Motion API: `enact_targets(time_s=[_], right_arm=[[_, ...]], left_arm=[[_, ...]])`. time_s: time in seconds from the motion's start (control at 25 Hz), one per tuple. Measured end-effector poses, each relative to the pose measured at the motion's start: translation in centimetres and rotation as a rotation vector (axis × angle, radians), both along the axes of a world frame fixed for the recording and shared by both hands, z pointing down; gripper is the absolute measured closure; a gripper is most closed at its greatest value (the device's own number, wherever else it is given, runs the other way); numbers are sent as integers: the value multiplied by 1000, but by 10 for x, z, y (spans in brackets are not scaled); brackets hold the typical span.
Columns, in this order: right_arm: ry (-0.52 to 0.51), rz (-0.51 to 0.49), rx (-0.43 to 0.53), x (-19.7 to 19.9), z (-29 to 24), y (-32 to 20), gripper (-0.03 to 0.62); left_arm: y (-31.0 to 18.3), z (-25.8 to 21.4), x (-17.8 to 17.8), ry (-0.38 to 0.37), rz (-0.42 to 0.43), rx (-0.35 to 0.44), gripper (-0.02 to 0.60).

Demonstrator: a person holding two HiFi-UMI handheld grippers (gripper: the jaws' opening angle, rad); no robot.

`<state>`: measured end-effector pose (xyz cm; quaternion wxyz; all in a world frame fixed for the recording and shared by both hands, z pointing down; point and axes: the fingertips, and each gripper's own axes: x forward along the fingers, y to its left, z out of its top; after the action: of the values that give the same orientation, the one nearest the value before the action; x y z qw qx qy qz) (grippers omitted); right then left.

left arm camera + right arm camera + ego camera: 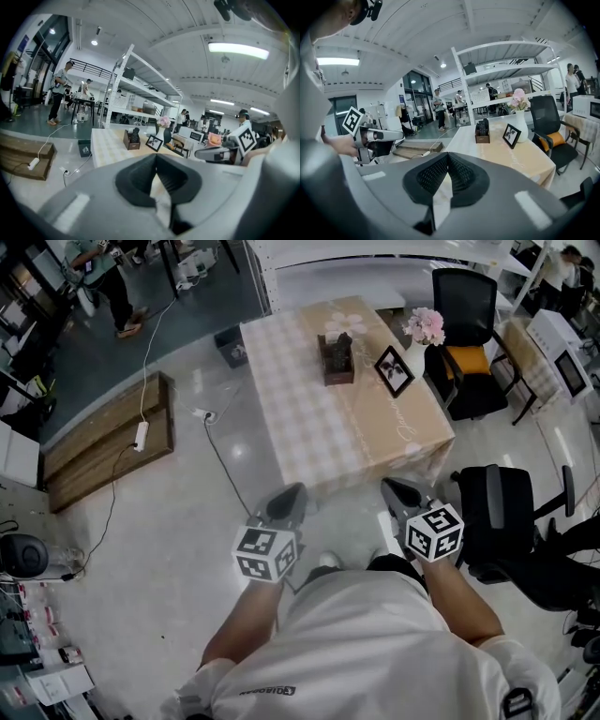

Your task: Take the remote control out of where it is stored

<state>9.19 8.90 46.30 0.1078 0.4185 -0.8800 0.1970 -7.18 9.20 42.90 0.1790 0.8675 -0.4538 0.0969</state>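
A brown holder box (337, 363) stands on the cloth-covered table (319, 427), toward its far side, with dark remote controls (341, 343) upright in it. In the gripper views the box (132, 139) (482, 135) is still some way ahead. My left gripper (289, 496) and right gripper (401, 491) hover side by side in front of the table's near edge, both shut and empty. In each gripper's own view the pads (140, 176) (433, 174) meet at the tips with nothing between them. A framed photo (394, 370) and a vase of pink flowers (425, 328) stand right of the box.
Black office chairs (469, 334) (511, 521) stand to the table's right. A small bin (231, 346) sits at the far left corner. A power strip cable (220, 456) runs across the floor to a low wooden platform (103, 442). People stand far off by the shelving (126, 89).
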Motion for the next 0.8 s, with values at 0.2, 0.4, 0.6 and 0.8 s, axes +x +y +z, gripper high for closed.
enact_targets(time_s=[0.2,0.4,0.6,0.8], right_arm=[[3,14,10,1,-7,-19,588],[4,10,31,1,-11,-45,588],[-16,-1,49,0,-11,-97,588],[-23,-34,57,-4,-10,-151,588]], left_arm=[[-13,6,-6,8,-18,-24,577],[-24,4,-9,-1,-40,-28,577],[-54,4,-8,-34,-54,-23,577],[-100,5,-3,-60,-75,-26,577]])
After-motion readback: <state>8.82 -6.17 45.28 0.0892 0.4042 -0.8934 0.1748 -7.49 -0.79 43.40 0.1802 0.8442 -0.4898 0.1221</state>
